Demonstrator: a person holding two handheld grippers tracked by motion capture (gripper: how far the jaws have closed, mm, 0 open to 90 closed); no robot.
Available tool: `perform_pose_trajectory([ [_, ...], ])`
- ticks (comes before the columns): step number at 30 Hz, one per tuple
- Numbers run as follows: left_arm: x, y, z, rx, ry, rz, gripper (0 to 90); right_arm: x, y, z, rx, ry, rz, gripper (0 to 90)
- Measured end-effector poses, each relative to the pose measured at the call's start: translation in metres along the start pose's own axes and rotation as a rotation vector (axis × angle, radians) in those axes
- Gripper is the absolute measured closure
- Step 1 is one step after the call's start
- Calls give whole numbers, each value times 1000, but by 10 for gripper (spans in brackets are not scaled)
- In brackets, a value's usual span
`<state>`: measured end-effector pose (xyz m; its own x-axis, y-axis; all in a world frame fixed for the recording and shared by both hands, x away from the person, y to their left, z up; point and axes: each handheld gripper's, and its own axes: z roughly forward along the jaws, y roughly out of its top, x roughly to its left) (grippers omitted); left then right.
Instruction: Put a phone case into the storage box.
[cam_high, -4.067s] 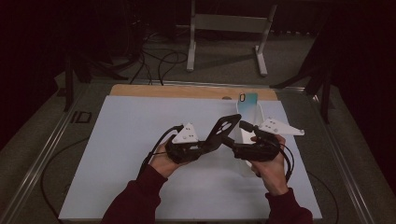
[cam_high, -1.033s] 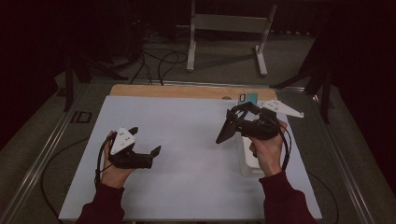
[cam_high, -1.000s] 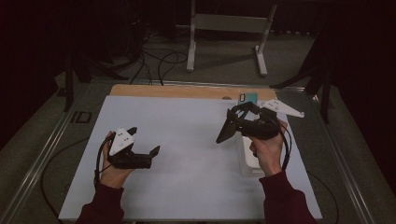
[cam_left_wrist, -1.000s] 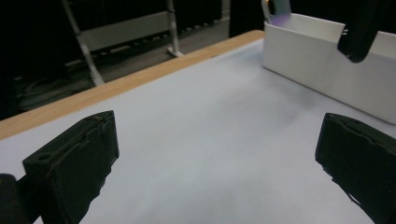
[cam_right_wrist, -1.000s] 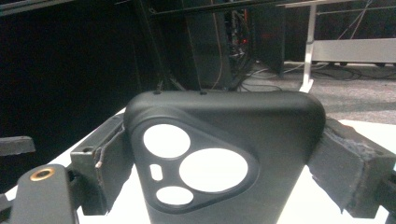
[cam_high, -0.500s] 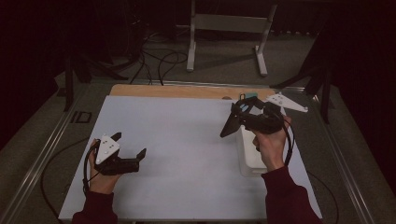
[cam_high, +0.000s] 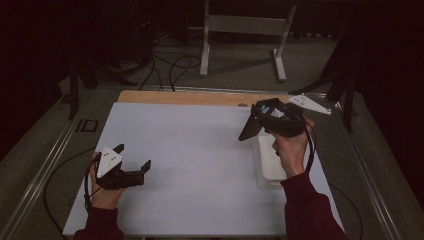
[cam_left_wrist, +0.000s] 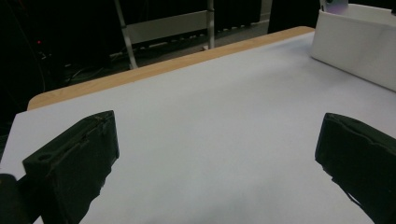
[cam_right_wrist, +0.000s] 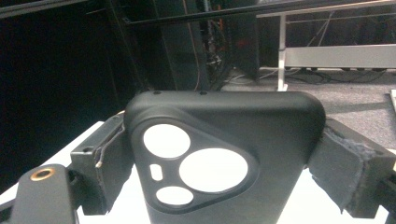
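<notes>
Right gripper (cam_high: 250, 131) raised above the right half of the white mat (cam_high: 200, 150), jaws clamped on the two long edges of a black phone case (cam_high: 249, 129). In the right gripper view the phone case (cam_right_wrist: 224, 163) stands upright between the pads, camera cut-outs facing the lens, one pad pressed to each side. Case held clear of the mat, up and left of the white box.

White box (cam_high: 270, 165) resting on the mat just below the right hand (cam_high: 290, 147); hand and sleeve partly over it in the high view. Same white box (cam_left_wrist: 355, 46) at the far right in the left gripper view, well apart from the left jaws.

Left gripper (cam_high: 134, 159) low at the near left of the mat, held by the left hand (cam_high: 102, 192). Jaws spread wide, nothing between them; bare mat (cam_left_wrist: 210, 130) across the gap in the left gripper view.

Wooden table edge (cam_high: 200, 97) along the far side of the mat. Metal stand (cam_high: 245, 25) on the floor beyond the table, with loose cables (cam_high: 170, 65) to its left. Small black item (cam_high: 87, 125) off the mat's left edge, too dim to identify. Open mat between the two grippers.
</notes>
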<state>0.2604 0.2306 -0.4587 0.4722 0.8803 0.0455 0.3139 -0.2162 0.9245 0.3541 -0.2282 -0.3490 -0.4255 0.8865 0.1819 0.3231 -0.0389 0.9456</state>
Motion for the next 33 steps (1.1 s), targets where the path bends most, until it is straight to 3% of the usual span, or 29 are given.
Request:
perform_pose_trajectory([
  [7,1,-1,0,-1,1,0,3,-8,3,3,-12,-33,15,135],
  [33,1,-2,-1,-2,3,-10,3,-34,12,10,-32,-195,-13,136],
])
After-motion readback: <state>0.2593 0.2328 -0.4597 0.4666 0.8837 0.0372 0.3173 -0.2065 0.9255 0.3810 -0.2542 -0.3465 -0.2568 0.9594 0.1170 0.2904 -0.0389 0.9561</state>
